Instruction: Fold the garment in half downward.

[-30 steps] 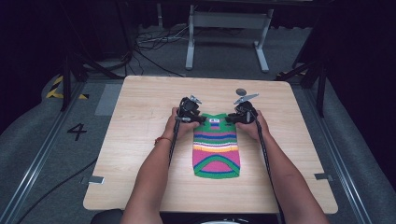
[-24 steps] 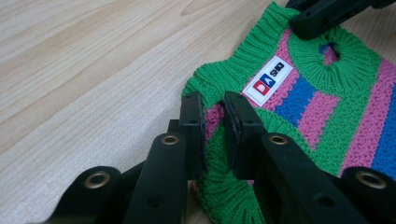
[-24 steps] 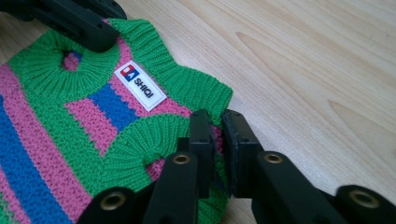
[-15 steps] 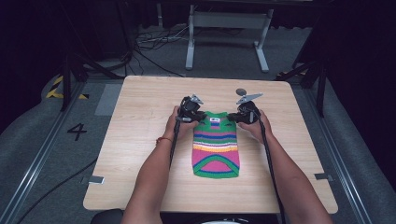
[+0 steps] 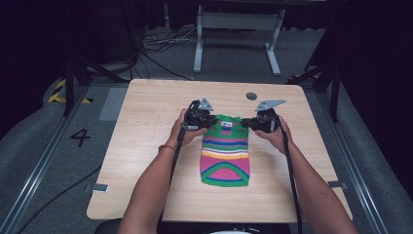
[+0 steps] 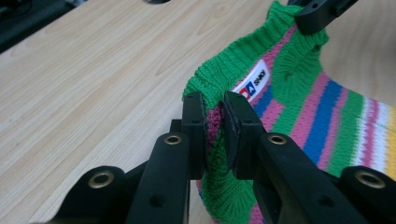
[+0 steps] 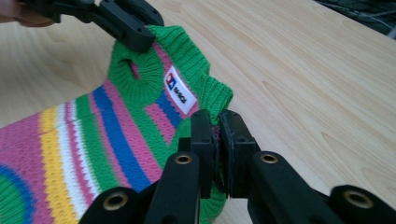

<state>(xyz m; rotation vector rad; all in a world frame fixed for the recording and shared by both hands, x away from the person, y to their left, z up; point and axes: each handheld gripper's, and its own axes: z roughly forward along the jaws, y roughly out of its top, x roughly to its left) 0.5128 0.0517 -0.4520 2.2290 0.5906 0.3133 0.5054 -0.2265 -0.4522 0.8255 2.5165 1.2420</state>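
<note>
While we pinch the knit between our fingers, the little striped sweater [image 5: 225, 151] hangs from its two top corners. Our left gripper [image 6: 215, 123] has its fingers [image 6: 194, 121] pressed tight on the green edge at one shoulder, and pink and green wool is squeezed in the thin gap. Our right gripper [image 7: 216, 135] does the same at the other shoulder, its fingers [image 7: 201, 133] nipping the green rim. Both sets of jaws have just been closing, with the wool caught between them. We hold one corner in each gripper so that the top stays spread wide and flat, and does not bunch up. We think this is how we get ready to lift it, fold it or lay it straight. From the high view, the sweater lies in the middle of the counter [image 5: 146, 122], with its neck end away from us and a little raised at the corners, and its round bottom end near us, flat on the wood. A white label [image 7: 179, 89] is sewn just inside the neck. It has a small blue and red mark and some dark letters, but they are too small and tilted for us to read. Off the counter, a black number 4 [image 5: 80, 137] is marked on the grey floor [image 5: 44, 161] at our left.
</note>
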